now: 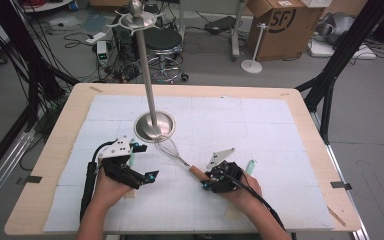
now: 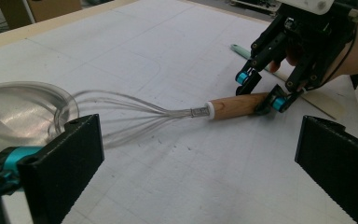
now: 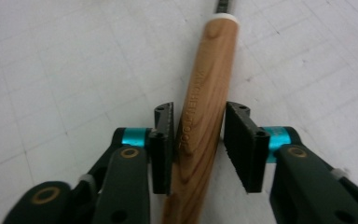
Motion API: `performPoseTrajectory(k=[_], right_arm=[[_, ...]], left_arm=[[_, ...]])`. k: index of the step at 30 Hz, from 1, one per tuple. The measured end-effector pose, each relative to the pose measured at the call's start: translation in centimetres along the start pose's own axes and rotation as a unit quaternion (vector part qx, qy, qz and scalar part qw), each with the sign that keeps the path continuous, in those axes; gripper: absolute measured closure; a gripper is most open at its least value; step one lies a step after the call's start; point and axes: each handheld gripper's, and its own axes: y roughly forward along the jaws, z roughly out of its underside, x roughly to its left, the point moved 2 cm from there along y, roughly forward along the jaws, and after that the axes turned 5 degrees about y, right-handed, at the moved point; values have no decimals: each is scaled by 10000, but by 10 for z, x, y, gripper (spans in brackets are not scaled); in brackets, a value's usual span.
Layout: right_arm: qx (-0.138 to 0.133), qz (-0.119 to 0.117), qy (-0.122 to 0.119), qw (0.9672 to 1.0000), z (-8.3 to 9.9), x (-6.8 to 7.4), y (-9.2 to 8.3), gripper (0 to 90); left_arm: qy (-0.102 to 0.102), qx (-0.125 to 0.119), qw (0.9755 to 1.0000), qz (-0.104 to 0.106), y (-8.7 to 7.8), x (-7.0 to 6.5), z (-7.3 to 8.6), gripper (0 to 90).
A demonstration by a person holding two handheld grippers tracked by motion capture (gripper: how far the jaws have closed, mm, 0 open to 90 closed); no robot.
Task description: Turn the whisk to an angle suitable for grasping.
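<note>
Here the right tool (image 3: 198,144) is straddling the whisk's (image 2: 168,114) wooden handle (image 3: 205,102) on the tabletop (image 1: 280,100), jaws not quite pinching, the left tool (image 2: 200,168) is idling spread; light, stiff handle beats the springy wires.

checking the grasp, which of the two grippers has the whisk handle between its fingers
The right gripper: its fingers straddle the wooden handle of the whisk lying on the table. The left gripper stands wide open beside the stand's base, nothing between its fingers.
</note>
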Motion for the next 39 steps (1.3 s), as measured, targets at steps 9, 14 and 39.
performPoseTrajectory(k=[9, 14, 39], right_arm=[[114, 17, 174, 9998, 19, -16, -17, 692], [-61, -23, 288, 9996, 20, -18, -20, 614], [27, -523, -687, 9963, 6, 6, -4, 697]], left_arm=[[1, 31, 10000, 15, 1, 0, 0, 17], [13, 44, 10000, 16, 2, 0, 0, 17], [18, 59, 10000, 7, 1, -1, 0, 16]])
